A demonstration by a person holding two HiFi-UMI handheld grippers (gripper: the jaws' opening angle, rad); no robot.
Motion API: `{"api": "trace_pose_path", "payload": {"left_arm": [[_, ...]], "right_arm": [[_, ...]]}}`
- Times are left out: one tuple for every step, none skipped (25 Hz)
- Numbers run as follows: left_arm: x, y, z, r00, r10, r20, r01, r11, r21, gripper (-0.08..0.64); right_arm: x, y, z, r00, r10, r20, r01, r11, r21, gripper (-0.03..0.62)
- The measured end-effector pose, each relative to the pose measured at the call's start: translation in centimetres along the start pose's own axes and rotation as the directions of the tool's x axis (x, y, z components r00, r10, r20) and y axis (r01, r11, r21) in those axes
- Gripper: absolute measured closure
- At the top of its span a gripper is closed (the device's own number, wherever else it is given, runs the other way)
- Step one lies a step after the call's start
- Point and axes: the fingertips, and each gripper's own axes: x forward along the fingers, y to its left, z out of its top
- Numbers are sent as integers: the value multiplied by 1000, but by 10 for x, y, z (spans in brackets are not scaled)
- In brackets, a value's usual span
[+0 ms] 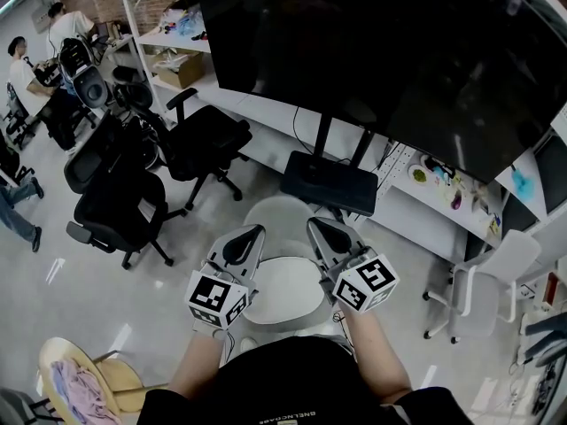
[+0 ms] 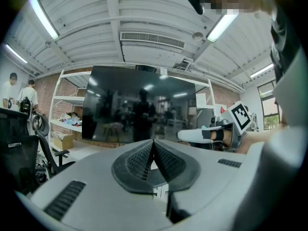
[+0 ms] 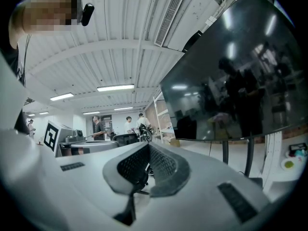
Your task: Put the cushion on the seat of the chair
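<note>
A white chair stands right in front of me, its rounded seat (image 1: 285, 292) bare and pale, its backrest (image 1: 276, 212) beyond it. At the lower left a pink padded fabric thing (image 1: 75, 386) lies on a round wooden chair (image 1: 124, 381); I cannot tell whether it is the cushion. My left gripper (image 1: 257, 231) and right gripper (image 1: 312, 223) hover side by side above the white seat, pointing level. The left gripper (image 2: 153, 142) is shut with nothing in it. So is the right gripper (image 3: 148, 146). Neither touches anything.
A large dark screen (image 1: 381, 51) on a stand with a black base (image 1: 330, 182) rises just ahead. Black office chairs (image 1: 120, 209) stand at the left, a white chair (image 1: 483, 283) at the right. White shelves (image 1: 173, 42) and seated people (image 1: 27, 82) are at the far left.
</note>
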Motion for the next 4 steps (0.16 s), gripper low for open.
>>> {"api": "trace_pose_path", "payload": {"left_arm": [[0, 0, 0, 1000, 1, -1, -1, 1000, 0, 549], [0, 0, 0, 1000, 1, -2, -1, 1000, 1, 549], [0, 1, 0, 1000, 2, -2, -2, 1000, 1, 549], [0, 1, 0, 1000, 3, -3, -3, 1000, 1, 549]], "right_arm": [[0, 0, 0, 1000, -1, 0, 1, 1000, 1, 584], [0, -1, 1, 1000, -1, 0, 1, 1000, 2, 584], [1, -1, 1, 1000, -2, 1, 2, 1000, 3, 584], [1, -1, 1, 1000, -3, 1, 3, 1000, 3, 584]]}}
